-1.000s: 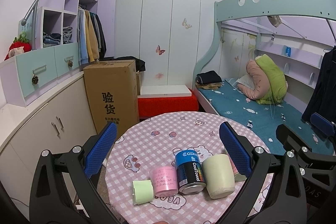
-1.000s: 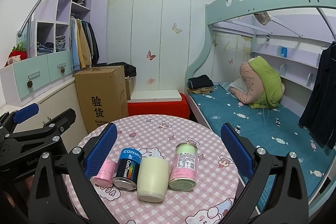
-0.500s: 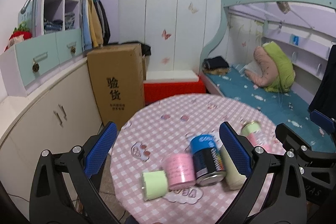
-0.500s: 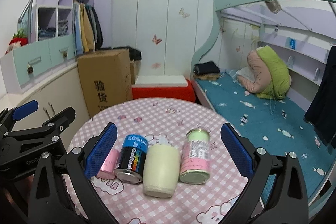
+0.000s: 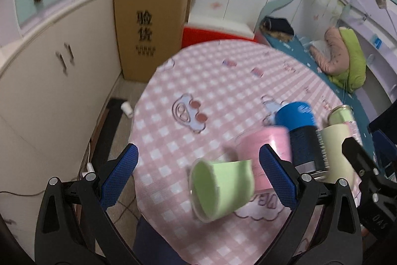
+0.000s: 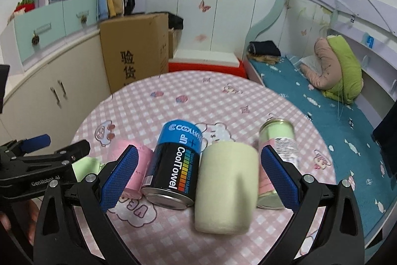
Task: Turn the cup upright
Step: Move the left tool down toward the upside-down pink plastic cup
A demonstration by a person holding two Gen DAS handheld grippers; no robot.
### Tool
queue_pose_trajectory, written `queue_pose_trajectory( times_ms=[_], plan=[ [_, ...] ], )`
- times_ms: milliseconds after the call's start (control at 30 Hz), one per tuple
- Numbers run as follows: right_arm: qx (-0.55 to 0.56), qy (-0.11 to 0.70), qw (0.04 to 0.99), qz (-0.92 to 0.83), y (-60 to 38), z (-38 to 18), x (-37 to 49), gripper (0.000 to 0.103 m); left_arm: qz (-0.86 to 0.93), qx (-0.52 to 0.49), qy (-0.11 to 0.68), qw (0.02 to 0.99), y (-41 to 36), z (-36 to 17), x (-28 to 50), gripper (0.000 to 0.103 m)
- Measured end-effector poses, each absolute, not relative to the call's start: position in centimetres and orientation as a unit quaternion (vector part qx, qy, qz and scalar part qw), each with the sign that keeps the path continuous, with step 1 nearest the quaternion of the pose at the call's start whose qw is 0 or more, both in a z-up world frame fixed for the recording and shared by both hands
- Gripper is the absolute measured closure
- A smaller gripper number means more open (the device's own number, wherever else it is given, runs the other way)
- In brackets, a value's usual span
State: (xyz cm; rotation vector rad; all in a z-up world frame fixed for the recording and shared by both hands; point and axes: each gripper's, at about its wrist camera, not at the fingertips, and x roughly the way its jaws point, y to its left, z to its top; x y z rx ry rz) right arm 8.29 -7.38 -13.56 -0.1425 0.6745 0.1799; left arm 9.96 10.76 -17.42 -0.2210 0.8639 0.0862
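Note:
A light green cup [image 5: 222, 186] lies on its side near the front edge of the round pink checked table [image 5: 211, 81], its mouth facing left. My left gripper [image 5: 198, 178] is open, its blue pads on either side of the cup, not touching. A cream mug [image 6: 225, 186] stands mouth down between the pads of my open right gripper [image 6: 197, 175]. The green cup shows partly behind the left gripper in the right wrist view [image 6: 86, 168].
A pink cup [image 5: 266, 148], a blue-black CoolTowel can [image 6: 173, 165] and a green spray can [image 6: 278, 153] stand in the row with the mug. A cardboard box [image 5: 148, 24], cabinets [image 5: 49, 61] and a bed [image 6: 310, 91] surround the table.
Both grippers have moved down and closer to the table. The left one has swung left over the green cup; the right one has closed in on the cream mug.

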Motion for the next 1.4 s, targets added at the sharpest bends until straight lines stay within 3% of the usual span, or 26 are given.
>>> queue_pose_trajectory(
  times_ms=[533, 1400],
  plan=[
    [-0.082, 0.339, 0.932, 0.096, -6.5, -14.2, 9.6, 0.008, 0.019, -0.159, 0.451, 0.878, 11.1, -19.8, 9.0, 0.005],
    [-0.056, 0.325, 0.942, 0.066, -10.7, -13.4, 8.4, 0.008, -0.007, -0.140, 0.419, 0.897, 7.4, -16.6, 8.4, 0.005]
  ],
)
